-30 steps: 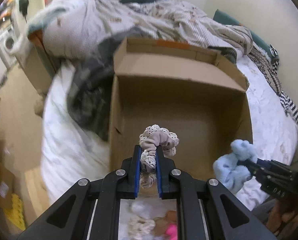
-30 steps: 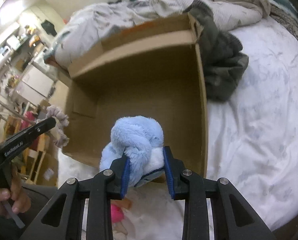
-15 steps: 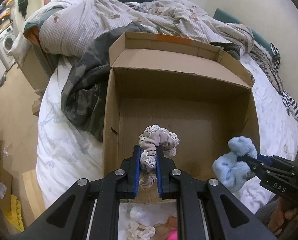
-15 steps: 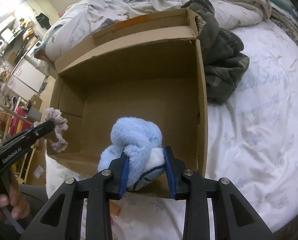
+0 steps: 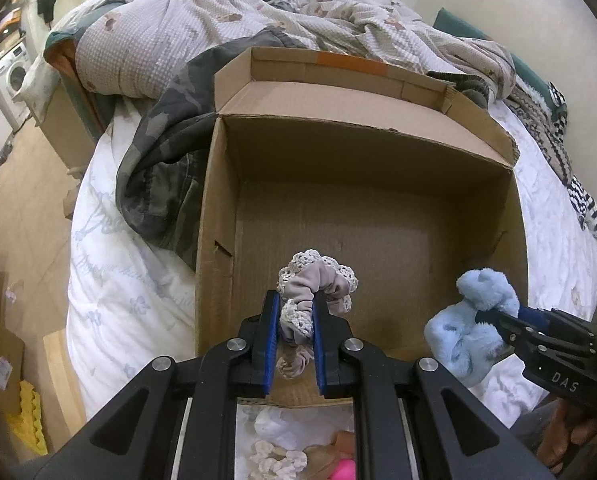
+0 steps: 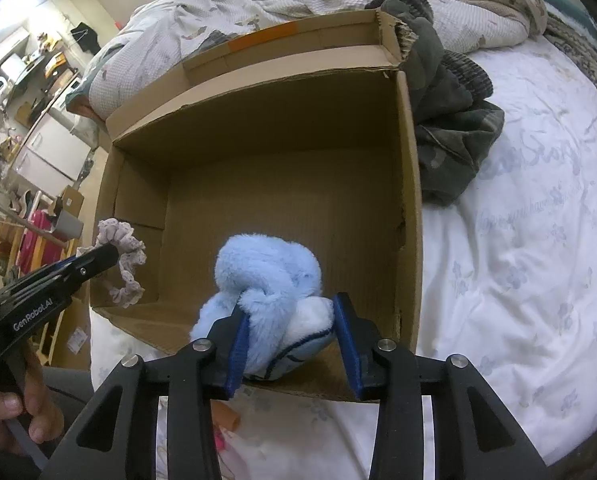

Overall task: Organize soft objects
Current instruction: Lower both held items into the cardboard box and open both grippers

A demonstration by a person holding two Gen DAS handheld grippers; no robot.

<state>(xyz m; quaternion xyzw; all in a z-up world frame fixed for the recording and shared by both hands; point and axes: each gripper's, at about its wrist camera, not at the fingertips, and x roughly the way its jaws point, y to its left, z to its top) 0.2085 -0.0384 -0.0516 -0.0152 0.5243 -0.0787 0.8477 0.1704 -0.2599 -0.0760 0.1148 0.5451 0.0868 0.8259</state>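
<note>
The left tool [image 5: 294, 312] is clenched on a mauve scrunchie [image 5: 316, 286] with cream lace trim, its blue-padded fingers [image 5: 270, 340] pinching the fabric so that the loop stands up above the tips and a short end hangs below. The scrunchie sits over the near-left part of an open cardboard box [image 5: 214, 216], just inside the front wall (from the right wrist view it shows at the box's near-left corner, level with the rim). Nothing lies on the bare box floor that can be seen.

The right tool [image 6: 290, 316] is grasping a fluffy light-blue plush [image 6: 266, 276], which bulges up and forward out of the pads; a white patch with a dark line shows on its lower right side. The plush hangs over the near edge of the box [image 6: 412, 208], toward the right half. In the left wrist view the same plush [image 5: 474, 328] appears at the box's near-right corner, gripped by the right tool [image 5: 498, 320].

The box stands on a bed [image 6: 530, 264] covered in a white sheet with a pale floral print. A camouflage garment [image 5: 158, 168] lies against the box's left wall and wraps round behind it, touching the far right corner [image 6: 450, 112]. A rumpled checked duvet [image 5: 226, 28] is heaped beyond the box.

Below the left tool, on the sheet near the front of the box, lie a cream lace scrunchie [image 5: 276, 458] and something bright pink [image 5: 342, 470] (only partly visible between the tool's arms).
</note>
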